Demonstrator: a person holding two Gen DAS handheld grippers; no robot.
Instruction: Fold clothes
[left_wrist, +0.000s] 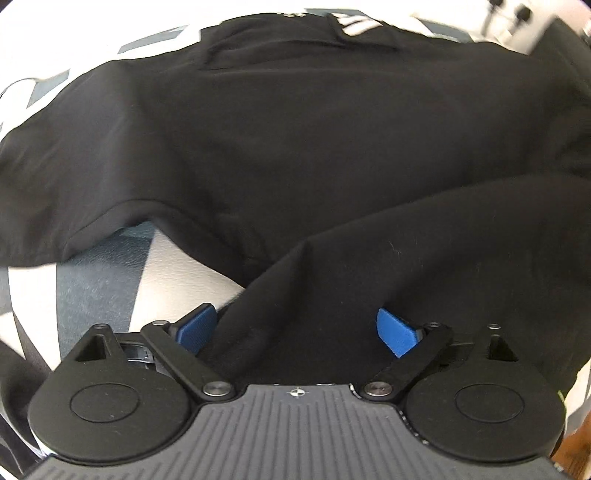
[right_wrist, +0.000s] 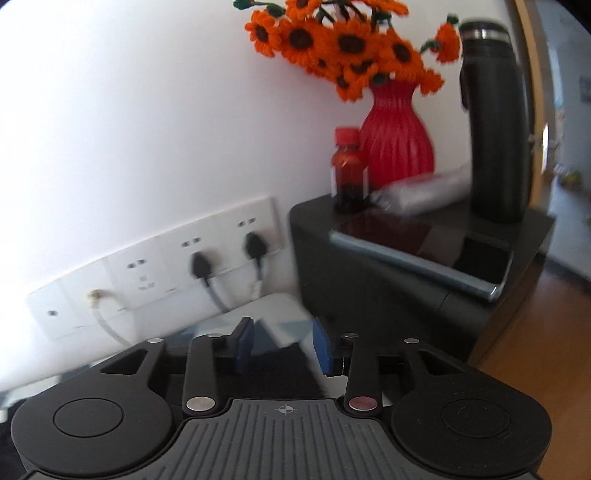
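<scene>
The left gripper (left_wrist: 295, 334) is pointed steeply down over a black garment (left_wrist: 295, 147), which is spread across a grey-and-white patterned surface (left_wrist: 99, 280). Its blue pads (left_wrist: 397, 336) are spread wide, and a folded edge of the black cloth lies between them without being pressed by either pad. A hemmed part of the garment is seen at the left of the left wrist view, with the patterned surface bare below it. The right gripper (right_wrist: 282, 345) is aimed more nearly level, toward a white wall (right_wrist: 129, 110) with a row of sockets (right_wrist: 166, 266) and two dark plugs (right_wrist: 221, 254). Its fingers are set partly apart with nothing gripped between them. To its right a dark cabinet (right_wrist: 388, 295) bears a red vase (right_wrist: 397, 140) of orange flowers (right_wrist: 351, 40), a small red-capped bottle (right_wrist: 349, 170) and a dark flask (right_wrist: 496, 122).
</scene>
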